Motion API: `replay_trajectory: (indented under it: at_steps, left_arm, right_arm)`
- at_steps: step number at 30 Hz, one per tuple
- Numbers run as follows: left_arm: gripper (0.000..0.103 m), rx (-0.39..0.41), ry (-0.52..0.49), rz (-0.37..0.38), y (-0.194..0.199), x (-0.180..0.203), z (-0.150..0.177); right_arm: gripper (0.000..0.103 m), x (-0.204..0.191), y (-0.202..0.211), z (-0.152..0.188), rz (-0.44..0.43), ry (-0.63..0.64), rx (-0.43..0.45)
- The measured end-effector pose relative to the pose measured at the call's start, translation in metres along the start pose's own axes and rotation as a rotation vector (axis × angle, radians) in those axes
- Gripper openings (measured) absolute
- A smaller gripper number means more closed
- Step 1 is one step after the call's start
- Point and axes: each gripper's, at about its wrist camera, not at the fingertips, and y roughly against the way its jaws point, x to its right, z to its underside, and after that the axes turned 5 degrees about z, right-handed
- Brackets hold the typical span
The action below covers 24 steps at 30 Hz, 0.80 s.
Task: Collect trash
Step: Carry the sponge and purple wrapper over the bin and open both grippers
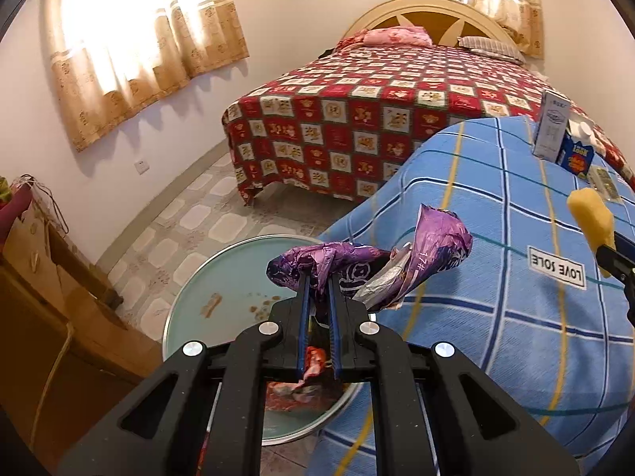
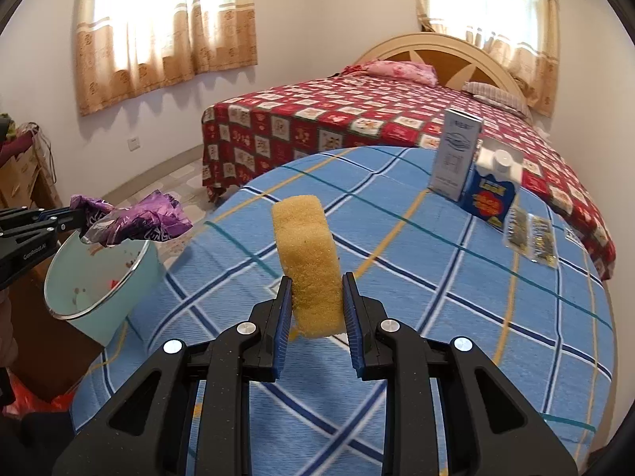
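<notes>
Left wrist view: the left claw (image 1: 317,277) is clenched almost fully on a crumpled purple wrapper (image 1: 369,261), held above the pale green bin (image 1: 222,277) beside the blue checked table (image 1: 496,297).

Right wrist view: the right claw (image 2: 316,281) grips a yellow sponge (image 2: 307,258), jaws narrowly apart, over the table (image 2: 436,277). Two cartons (image 2: 472,170) stand far right.

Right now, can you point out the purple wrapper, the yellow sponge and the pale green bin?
purple wrapper (image 1: 357,265): left wrist view, crumpled middle.
yellow sponge (image 2: 307,254): right wrist view, front face.
pale green bin (image 2: 139,281): right wrist view, outer wall.
</notes>
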Motion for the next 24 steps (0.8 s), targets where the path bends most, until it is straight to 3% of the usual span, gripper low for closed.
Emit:
replay_trajectory:
  at_steps: [24]
  left_arm:
    - [0.009, -0.001, 0.053, -0.085, 0.013, -0.059, 0.020]
  right_arm:
    - [0.026, -0.062, -0.009, -0.017, -0.080, 0.102, 0.000]
